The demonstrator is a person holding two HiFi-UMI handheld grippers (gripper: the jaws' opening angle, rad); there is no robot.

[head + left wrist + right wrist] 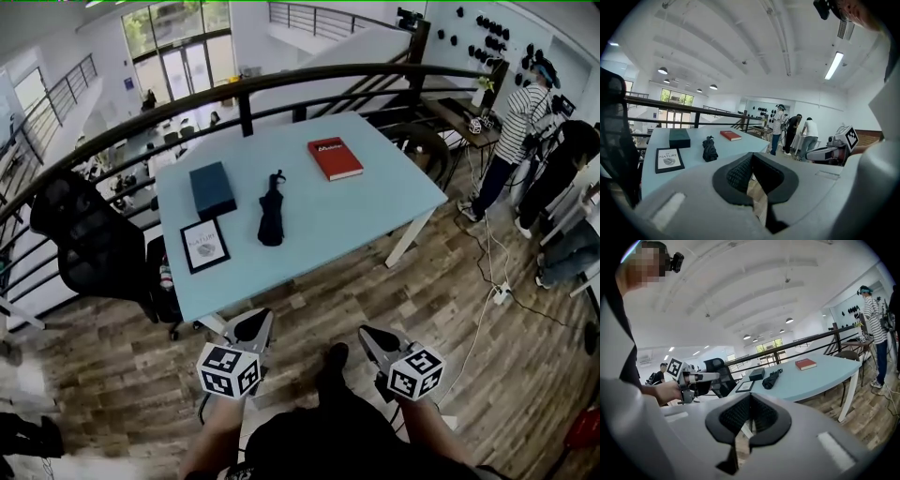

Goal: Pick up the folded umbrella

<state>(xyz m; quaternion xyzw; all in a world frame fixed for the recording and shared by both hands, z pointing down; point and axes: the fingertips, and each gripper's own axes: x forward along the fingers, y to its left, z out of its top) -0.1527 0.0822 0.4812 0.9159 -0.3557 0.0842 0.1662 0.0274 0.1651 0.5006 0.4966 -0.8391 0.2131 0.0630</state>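
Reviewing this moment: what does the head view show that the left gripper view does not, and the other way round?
Only the head view: the left gripper from outside, short of the table, and the power strip on the floor. Only the left gripper view: the ceiling light, and that gripper's jaws closed on nothing. Both: the folded umbrella lying between the dark box and the red book, and the right gripper.

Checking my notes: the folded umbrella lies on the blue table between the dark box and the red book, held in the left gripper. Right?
No. The left gripper view shows the left gripper empty, its jaws shut on nothing. The folded umbrella lies free on the blue table, between the dark box and the red book.
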